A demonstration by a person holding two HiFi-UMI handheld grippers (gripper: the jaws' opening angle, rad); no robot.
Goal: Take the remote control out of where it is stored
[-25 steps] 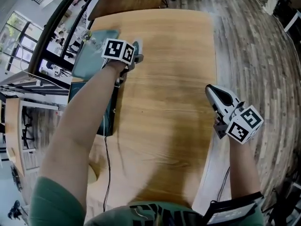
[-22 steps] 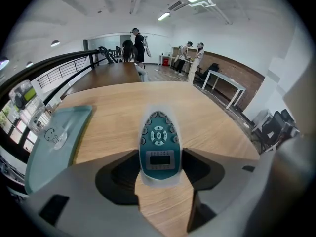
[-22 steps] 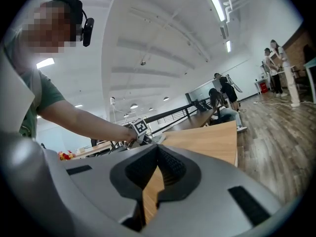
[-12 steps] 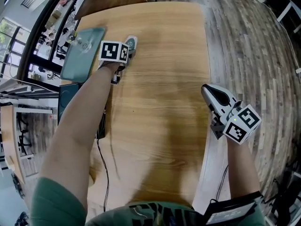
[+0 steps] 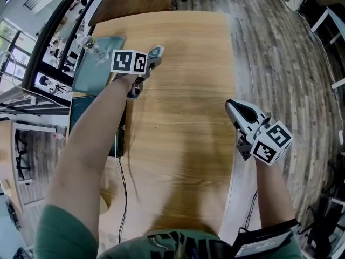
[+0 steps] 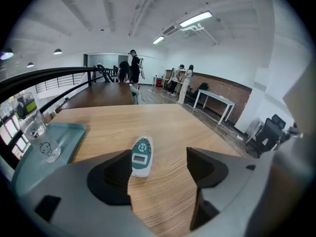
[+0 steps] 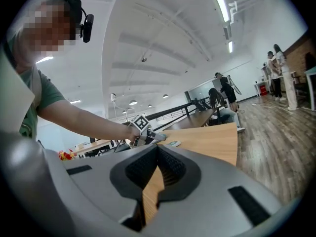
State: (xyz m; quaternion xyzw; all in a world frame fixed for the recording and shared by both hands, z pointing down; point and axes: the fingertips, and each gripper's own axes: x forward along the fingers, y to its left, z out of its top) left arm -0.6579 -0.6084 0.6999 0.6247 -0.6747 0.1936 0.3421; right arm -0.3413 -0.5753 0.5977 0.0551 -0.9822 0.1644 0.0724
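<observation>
Left gripper view: left gripper (image 6: 159,158) jaws wide, just been opening, nothing gripped. Remote (image 6: 140,155) lies flat on table (image 6: 168,125) just ahead, near the tray (image 6: 69,135) with the glass (image 6: 35,131). Its print is unreadable. Right gripper view: right gripper (image 7: 157,151) jaws together, empty. Head view: it hovers at table's right edge, open wood between.

left gripper (image 6: 158,169) — grey jaws with black pads, wide apart, just opened further, no pad pressing on anything. white-and-teal oblong remote control (image 6: 141,156) — flat on the light wooden table (image 6: 168,125), beyond the jaws, nearer the left one. teal plastic tray (image 6: 74,132) at left, with a clear drinking glass (image 6: 35,132) standing on it.
</observation>
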